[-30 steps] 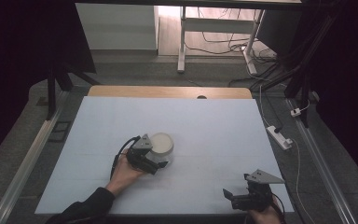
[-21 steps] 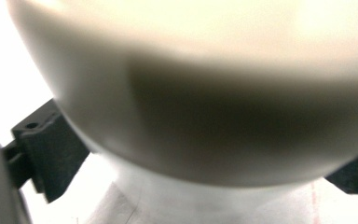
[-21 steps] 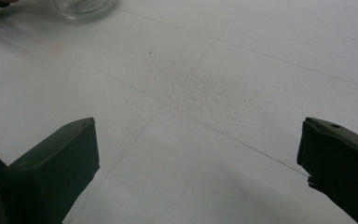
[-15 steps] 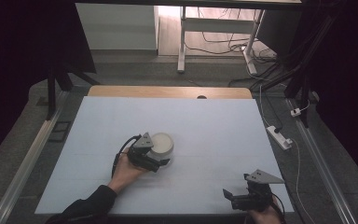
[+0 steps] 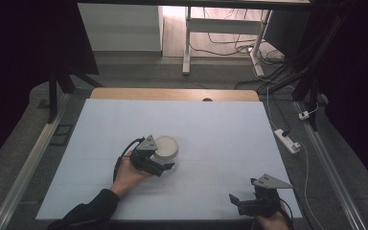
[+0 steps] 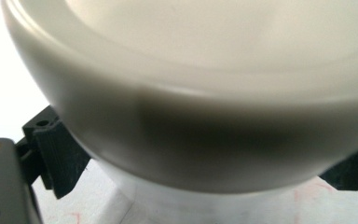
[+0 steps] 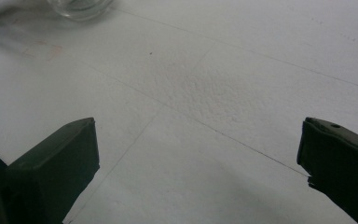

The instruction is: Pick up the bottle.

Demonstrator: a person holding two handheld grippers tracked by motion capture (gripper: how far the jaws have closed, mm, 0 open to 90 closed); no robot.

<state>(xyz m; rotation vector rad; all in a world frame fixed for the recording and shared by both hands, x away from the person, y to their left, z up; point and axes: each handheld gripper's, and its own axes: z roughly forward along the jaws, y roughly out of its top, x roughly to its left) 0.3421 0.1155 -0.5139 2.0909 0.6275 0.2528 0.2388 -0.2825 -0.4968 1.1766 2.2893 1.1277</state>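
Note:
A pale, off-white bowl (image 5: 166,146) stands upright on the white table (image 5: 220,134), left of centre. My left gripper (image 5: 165,166) reaches it from the near left. In the left gripper view the bowl (image 6: 196,107) looms very close, and my left gripper (image 6: 200,163) stands open with one black jaw on each side of the bowl's lower wall. I cannot tell whether the jaws touch it. My right gripper (image 5: 235,201) rests low at the table's near right edge. In the right gripper view my right gripper (image 7: 198,154) is open over bare table, and the bowl (image 7: 79,7) shows far off.
A wooden strip (image 5: 172,94) borders the table's far edge. A white power strip (image 5: 287,140) lies on the floor to the right, beside a metal rail (image 5: 333,177). A white table frame (image 5: 188,43) and cables sit beyond the far edge.
The left gripper has edged slightly closer around the bowl. The bowl and the right gripper have not visibly moved.

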